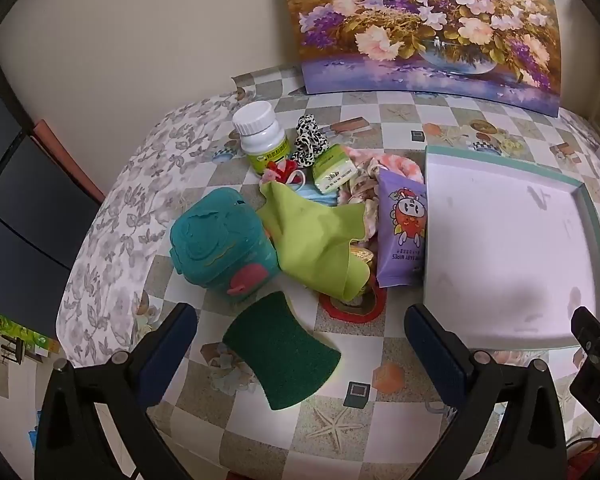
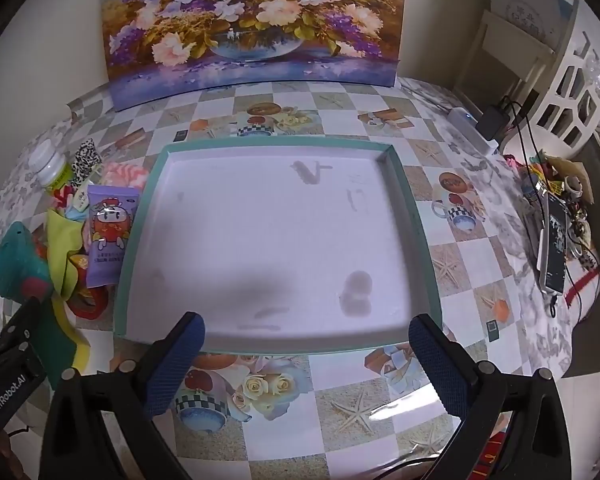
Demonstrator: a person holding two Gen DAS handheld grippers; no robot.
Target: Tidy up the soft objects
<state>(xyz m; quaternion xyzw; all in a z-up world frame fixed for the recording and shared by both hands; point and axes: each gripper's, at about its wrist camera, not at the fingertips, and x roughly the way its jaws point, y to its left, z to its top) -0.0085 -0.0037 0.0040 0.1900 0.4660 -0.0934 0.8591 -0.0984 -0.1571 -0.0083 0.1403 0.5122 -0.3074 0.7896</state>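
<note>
My left gripper [image 1: 300,316] hangs open just above a dark green scouring sponge [image 1: 280,350] on the checked tablecloth. Behind the sponge lies a heap: a teal soft pouch [image 1: 220,244], a lime green cloth [image 1: 320,240], a purple wipes pack [image 1: 402,226], a small green tissue pack [image 1: 334,170], a black-and-white scrunchie [image 1: 309,140] and a pink flowered fabric [image 1: 396,164]. My right gripper [image 2: 306,328] is open over the near edge of an empty white tray with a teal rim [image 2: 412,216]. The same tray [image 1: 596,216] shows at the right of the left wrist view.
A white pill bottle [image 1: 260,136] stands at the back of the heap, and a red tape ring [image 1: 354,308] lies under the cloth. A flower painting [image 2: 252,20] leans on the wall. A phone, cables and clutter [image 2: 556,240] sit at the table's right edge.
</note>
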